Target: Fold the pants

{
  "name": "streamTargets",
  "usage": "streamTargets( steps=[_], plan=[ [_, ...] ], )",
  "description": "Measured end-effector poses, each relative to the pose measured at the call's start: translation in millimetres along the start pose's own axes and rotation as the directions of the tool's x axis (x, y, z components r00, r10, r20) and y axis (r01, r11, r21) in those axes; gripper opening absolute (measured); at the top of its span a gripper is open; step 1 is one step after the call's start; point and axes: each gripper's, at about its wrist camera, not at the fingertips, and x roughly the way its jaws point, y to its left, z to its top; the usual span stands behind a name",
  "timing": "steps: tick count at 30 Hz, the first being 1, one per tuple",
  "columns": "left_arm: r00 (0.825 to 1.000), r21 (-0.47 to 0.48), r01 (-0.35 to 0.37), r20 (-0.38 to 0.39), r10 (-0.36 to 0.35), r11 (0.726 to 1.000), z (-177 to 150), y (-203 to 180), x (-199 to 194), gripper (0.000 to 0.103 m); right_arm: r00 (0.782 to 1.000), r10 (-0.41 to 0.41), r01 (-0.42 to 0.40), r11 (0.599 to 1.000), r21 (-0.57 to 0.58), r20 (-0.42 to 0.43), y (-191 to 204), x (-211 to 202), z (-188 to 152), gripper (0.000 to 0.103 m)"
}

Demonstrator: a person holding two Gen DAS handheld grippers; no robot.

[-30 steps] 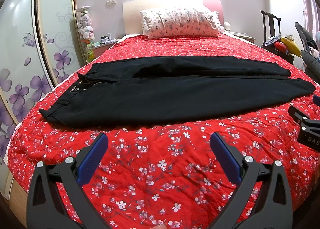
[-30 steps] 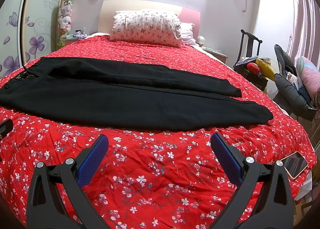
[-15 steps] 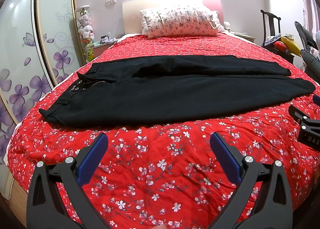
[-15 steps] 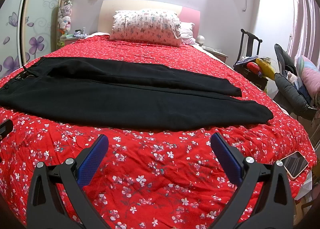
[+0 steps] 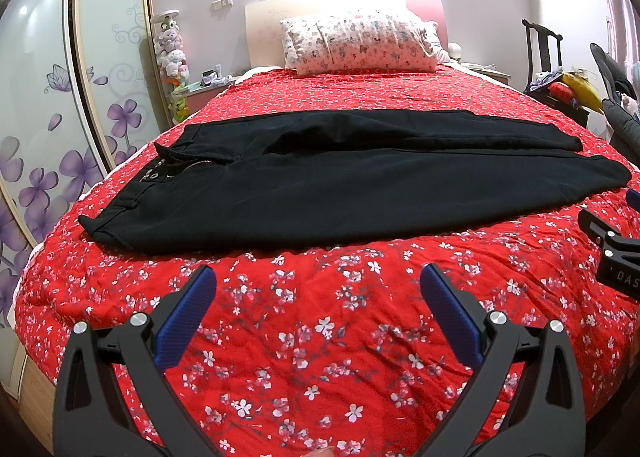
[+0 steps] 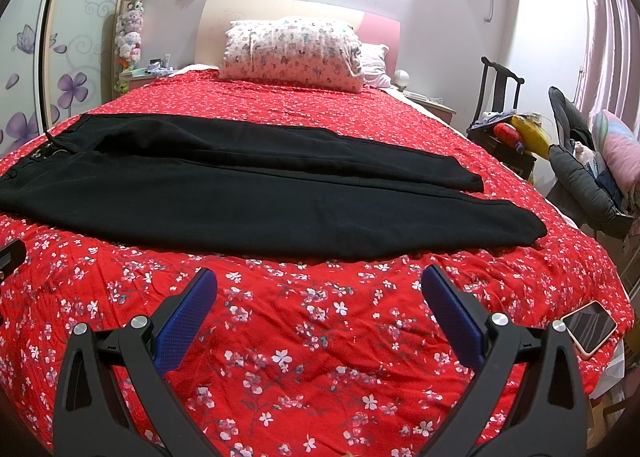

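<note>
Your left gripper (image 5: 318, 281) is wide open and holds nothing. Its two blue fingers (image 5: 188, 315) hang over the red bedspread (image 5: 320, 357), on the near side of the pants. Your right gripper (image 6: 319, 283) is wide open too, with nothing in it. Its two blue fingers (image 6: 452, 315) also hang over the bedspread on the near side of the pants. In the left view, a bit of your right gripper peeks in at the right edge, just near the pants' leg end.

There is one pair of black pants (image 5: 340, 185). It lies flat across the bed, spread out and not folded. The waist (image 5: 132, 197) is at the left end. The two legs run to the right, side by side. The far leg (image 6: 320, 153) ends shorter than the near leg (image 6: 360, 217).

Past the pants, at the head of the bed, lies one big flowery pillow (image 6: 294, 53). One phone (image 6: 590, 327) lies near the bed's right edge, on the near side of the pants and well apart from them. One dark chair (image 6: 500, 97) stands to the right of the pants, off the bed.
</note>
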Motion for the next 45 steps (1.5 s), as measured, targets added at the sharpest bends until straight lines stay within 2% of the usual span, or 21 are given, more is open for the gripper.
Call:
streamTargets(
  steps=[29,32,38,41,45],
  plan=[
    [1.0,-0.017,0.014,-0.008,-0.014,1.0,-12.5,-6.5,6.6,0.101,1.0,0.015,-0.015,1.0,0.009,0.003,-6.5,-1.7,-1.3,0.102],
    [0.999,-0.044,0.039,-0.011,-0.039,0.998,-25.7,-1.6,22.5,0.101,0.998,0.057,-0.057,0.998,0.037,0.005,-13.0,-1.1,-2.0,0.102],
    [0.995,-0.127,0.082,-0.038,-0.088,0.988,-1.0,19.1,28.8,0.101,0.985,0.172,-0.17,0.977,0.13,-0.002,-48.1,12.7,9.6,0.102],
    [0.994,-0.168,0.09,-0.041,-0.098,0.982,11.0,25.7,34.4,0.101,0.962,0.272,-0.267,0.947,0.177,-0.003,-76.5,29.7,36.6,0.102],
    [0.997,-0.178,0.072,-0.019,-0.077,0.981,29.6,26.0,41.6,0.101,0.95,0.312,-0.301,0.922,0.245,-0.005,-125.7,57.2,75.0,0.102]
  ],
)
